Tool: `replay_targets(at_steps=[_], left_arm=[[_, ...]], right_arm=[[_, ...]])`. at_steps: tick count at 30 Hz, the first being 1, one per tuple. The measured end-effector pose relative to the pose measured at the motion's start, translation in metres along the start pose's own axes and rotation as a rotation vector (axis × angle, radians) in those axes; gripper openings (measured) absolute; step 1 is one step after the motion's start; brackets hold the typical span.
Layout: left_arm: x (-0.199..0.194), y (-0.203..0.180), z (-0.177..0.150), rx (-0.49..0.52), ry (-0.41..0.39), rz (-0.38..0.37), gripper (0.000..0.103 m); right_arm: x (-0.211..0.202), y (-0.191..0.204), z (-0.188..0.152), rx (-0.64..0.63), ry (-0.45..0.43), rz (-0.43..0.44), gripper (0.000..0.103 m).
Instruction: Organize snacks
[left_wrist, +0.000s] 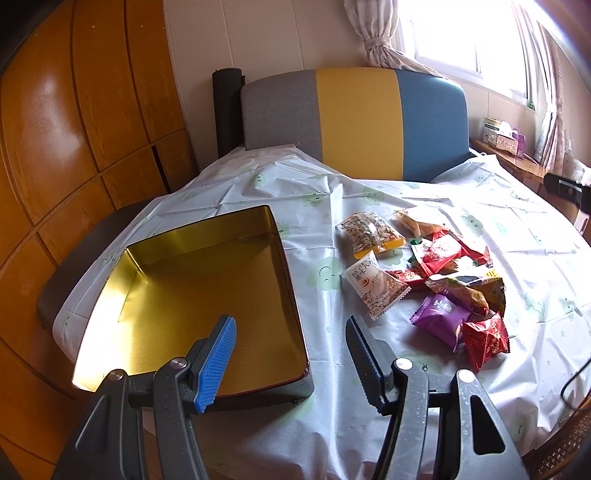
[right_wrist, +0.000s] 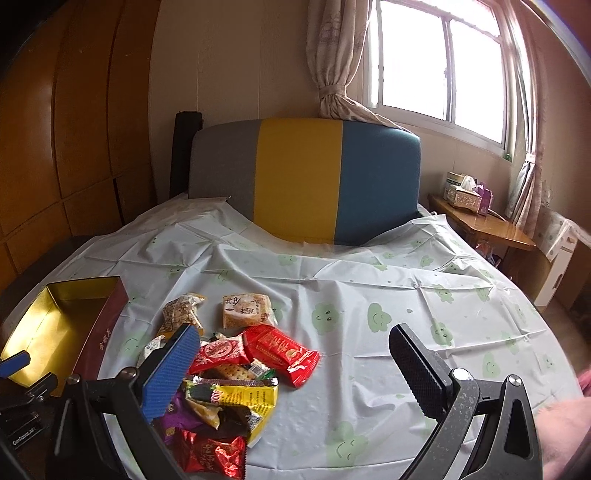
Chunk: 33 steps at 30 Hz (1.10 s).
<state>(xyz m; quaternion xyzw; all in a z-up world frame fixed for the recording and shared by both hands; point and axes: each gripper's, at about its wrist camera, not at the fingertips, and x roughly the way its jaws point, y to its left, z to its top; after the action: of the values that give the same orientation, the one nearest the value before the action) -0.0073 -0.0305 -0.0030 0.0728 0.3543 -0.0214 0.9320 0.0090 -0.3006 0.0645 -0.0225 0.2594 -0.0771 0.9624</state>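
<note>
A table (left_wrist: 369, 424) under a pale cloth bears an open gold tin (left_wrist: 192, 295) (nothing inside) and, beside it, a heap of snack packets (left_wrist: 436, 277); the left gripper (left_wrist: 291, 328) and right gripper (right_wrist: 295, 343) hover spread, grasping nothing

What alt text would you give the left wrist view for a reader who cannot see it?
An open left hand-held gripper hangs, holding nothing, over the near right corner of an empty gold-lined tin box on a table under a white flower-print tablecloth. A pile of wrapped snacks lies to the box's right; a grey, yellow and blue chair back stands beyond.
</note>
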Motion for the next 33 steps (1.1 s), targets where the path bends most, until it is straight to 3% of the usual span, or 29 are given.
replay_targets(at_steps=[5,12,17,20,25,30,33], left_arm=[[0.001,-0.004,0.001,0.014,0.006,-0.018,0.063],[0.003,-0.011,0.003,0.014,0.039,-0.127,0.063],[0.010,-0.020,0.004,0.007,0.095,-0.206,0.063],[0.016,-0.033,0.003,0.053,0.116,-0.199,0.063],[0.024,-0.042,0.005,0.072,0.166,-0.353,0.063],[0.036,-0.056,0.007,0.107,0.245,-0.448,0.062],[0.039,-0.074,0.002,0.156,0.284,-0.510,0.056]], right_arm=[[0.019,-0.033,0.006,0.030,0.032,-0.039,0.103],[0.057,-0.079,-0.009,0.209,0.185,-0.021,0.103],[0.064,-0.084,-0.014,0.254,0.220,0.008,0.103],[0.068,-0.082,-0.016,0.259,0.244,0.027,0.103],[0.074,-0.083,-0.019,0.282,0.275,0.051,0.103],[0.077,-0.082,-0.021,0.286,0.298,0.063,0.103],[0.077,-0.080,-0.021,0.281,0.304,0.067,0.103]])
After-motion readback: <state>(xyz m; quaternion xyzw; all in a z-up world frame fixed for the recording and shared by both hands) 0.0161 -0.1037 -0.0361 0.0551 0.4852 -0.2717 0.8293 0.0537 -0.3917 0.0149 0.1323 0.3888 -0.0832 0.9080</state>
